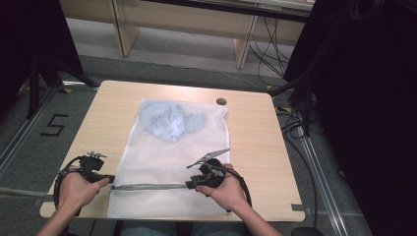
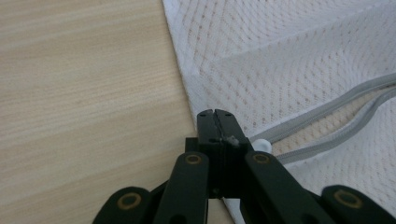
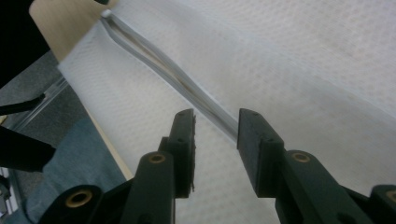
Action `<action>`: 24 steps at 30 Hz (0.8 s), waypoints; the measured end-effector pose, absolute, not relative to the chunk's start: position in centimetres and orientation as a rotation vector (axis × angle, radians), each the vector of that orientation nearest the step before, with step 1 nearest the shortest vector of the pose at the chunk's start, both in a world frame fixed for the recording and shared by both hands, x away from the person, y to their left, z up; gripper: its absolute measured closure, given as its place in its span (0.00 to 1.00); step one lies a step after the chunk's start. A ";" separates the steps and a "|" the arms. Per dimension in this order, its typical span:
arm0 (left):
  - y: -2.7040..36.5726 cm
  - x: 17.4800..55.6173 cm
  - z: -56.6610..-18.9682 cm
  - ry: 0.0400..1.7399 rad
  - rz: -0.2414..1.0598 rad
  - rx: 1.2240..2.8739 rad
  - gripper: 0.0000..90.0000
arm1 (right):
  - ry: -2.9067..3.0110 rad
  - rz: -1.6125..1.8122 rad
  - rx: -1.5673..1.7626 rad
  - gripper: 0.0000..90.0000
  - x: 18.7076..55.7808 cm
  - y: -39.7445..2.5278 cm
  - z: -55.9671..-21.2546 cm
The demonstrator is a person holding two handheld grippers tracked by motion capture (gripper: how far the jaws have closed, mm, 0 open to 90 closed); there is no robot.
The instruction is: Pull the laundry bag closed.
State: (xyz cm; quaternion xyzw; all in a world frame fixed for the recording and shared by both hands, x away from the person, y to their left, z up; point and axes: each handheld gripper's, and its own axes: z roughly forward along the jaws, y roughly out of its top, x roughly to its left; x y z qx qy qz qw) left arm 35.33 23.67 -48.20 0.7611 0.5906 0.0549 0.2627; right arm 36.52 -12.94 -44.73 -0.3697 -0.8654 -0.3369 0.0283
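A white mesh laundry bag (image 1: 172, 162) lies flat on the pale wood-grain worktop (image 1: 103, 118), reaching from the far middle of the surface to the near edge, with a crumpled light blue garment (image 1: 169, 122) showing through the mesh at its far end. A grey zipper (image 1: 147, 186) runs across the bag near the person's side, and in the left gripper view its two grey tapes (image 2: 327, 126) lie slightly parted. The left tongs (image 1: 109, 179) sit at the left end of that zipper, at the bag's edge; their jaws are pressed together, with a small white end piece (image 2: 261, 144) just beside them, though I cannot tell whether anything is caught between them. The right tongs (image 1: 192, 185) rest at the zipper's right end, jaws spread apart on either side of the grey line (image 3: 187, 88) without pinching it. A small dark round disc (image 1: 221, 101) sits on the worktop just past the bag's far right corner
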 end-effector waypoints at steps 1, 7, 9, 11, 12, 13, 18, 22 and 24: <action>23.6 35.3 -48.2 1.607 0.141 2.055 0.99 | -2.672 -1.034 -1.130 0.75 36.6 -12.5 -44.7; 23.3 35.5 -48.7 1.644 0.140 2.074 1.00 | -2.655 -1.080 -1.119 0.79 36.5 -9.5 -45.0; 23.5 35.6 -48.8 1.636 0.134 2.071 1.00 | -2.647 -1.092 -1.105 0.81 36.5 -8.5 -45.1; 23.5 35.7 -48.7 1.637 0.118 2.085 1.00 | -2.654 -1.095 -1.074 0.81 36.6 -7.5 -45.4; 23.6 35.7 -48.8 1.638 0.109 2.096 0.99 | -2.648 -1.084 -1.081 0.82 36.5 -7.1 -45.5; 23.4 35.7 -48.9 1.643 0.123 2.075 1.00 | -2.648 -1.083 -1.067 0.82 36.5 -6.5 -45.6; 23.4 36.0 -48.9 1.642 0.119 2.079 0.99 | -2.639 -1.086 -1.035 0.82 36.5 -4.3 -46.2; 23.1 36.2 -48.9 1.636 0.124 2.093 0.99 | -2.631 -1.087 -1.032 0.83 36.5 -2.9 -46.8; 23.0 36.2 -49.0 1.646 0.119 2.100 1.00 | -2.625 -1.082 -1.024 0.83 36.5 -2.5 -47.1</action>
